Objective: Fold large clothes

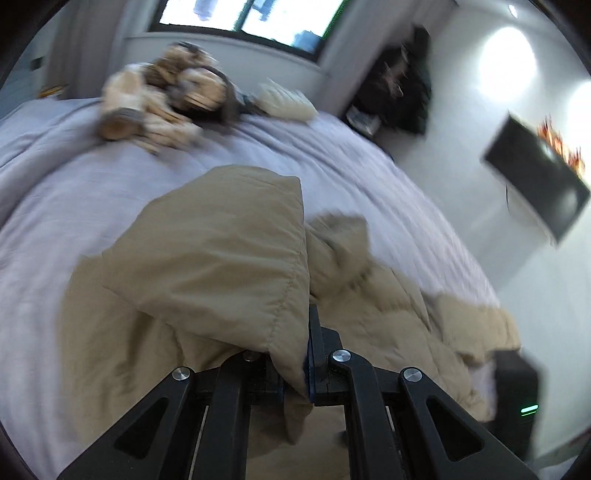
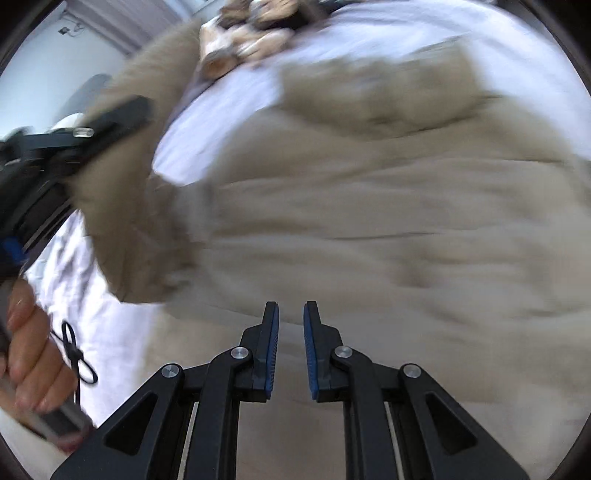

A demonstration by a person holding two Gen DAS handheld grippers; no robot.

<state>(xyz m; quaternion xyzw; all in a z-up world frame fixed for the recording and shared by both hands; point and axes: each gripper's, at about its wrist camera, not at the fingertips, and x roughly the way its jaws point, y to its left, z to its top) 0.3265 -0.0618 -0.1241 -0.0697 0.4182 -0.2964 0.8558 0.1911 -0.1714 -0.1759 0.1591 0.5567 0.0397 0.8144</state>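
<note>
clamped on a fold of tan fabric, the left gripper [image 1: 308, 347] in the left wrist view holds up part of the tan quilted coat [image 1: 221, 243], with only its right finger [image 1: 314, 332] showing and the other buried under cloth. the lifted panel is smooth, padded and stitched along one seam, and the rest lies crumpled to the near right on the pale lilac bedspread [image 1: 74, 177]. a blurred heap of beige and brown soft toys [image 1: 162, 99] sits at the far side below a window [image 1: 243, 18], and a dark screen [image 1: 535, 188] hangs on the white wall to the right. in the right wrist view the right gripper [image 2: 291, 325] stands narrowly parted with nothing between its blue ribbed pads [image 2: 272, 354], hovering over the coat [image 2: 369, 229], which fills most of the frame as soft, motion-smeared folds. at the left edge the left gripper [image 2: 110, 118] grips a raised sleeve-like piece, and the person's hand [image 2: 29, 350] on its handle is cut off by the frame.
</note>
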